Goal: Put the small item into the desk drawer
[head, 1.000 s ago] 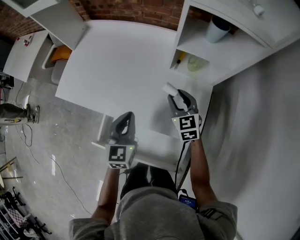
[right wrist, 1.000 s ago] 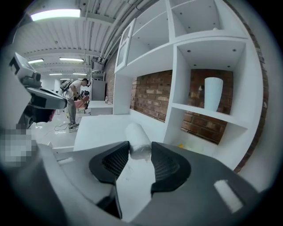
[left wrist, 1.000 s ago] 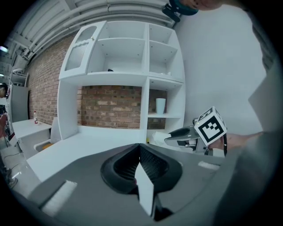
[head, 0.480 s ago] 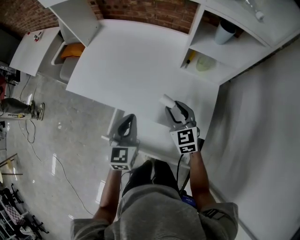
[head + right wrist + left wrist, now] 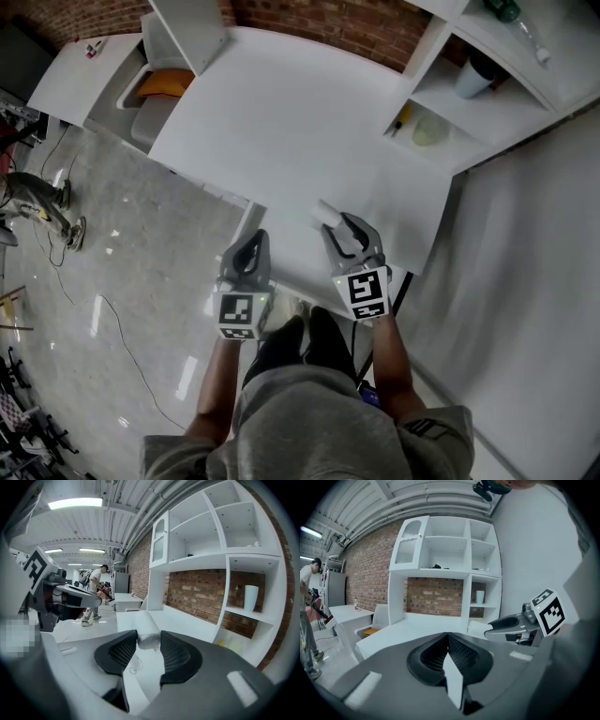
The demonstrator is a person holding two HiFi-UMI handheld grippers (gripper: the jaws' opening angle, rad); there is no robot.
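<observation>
Nearest the person, the left gripper [image 5: 251, 244] has its jaws pressed together on nothing, near the front edge of the white desk [image 5: 281, 122]. Just beside it, the right gripper [image 5: 147, 641] pinches the small white roll [image 5: 146, 629] between its pads, above the desk's near part. Farther back, a white cup [image 5: 475, 77] stands in the shelf unit [image 5: 506, 112].

My head camera looks steeply down on the table [image 5: 281, 122]. The others ride close behind the left claw [image 5: 448, 638] and right claw [image 5: 149, 637], facing the shelves [image 5: 445, 555] at twelve o'clock. All three share table and shelves.
</observation>
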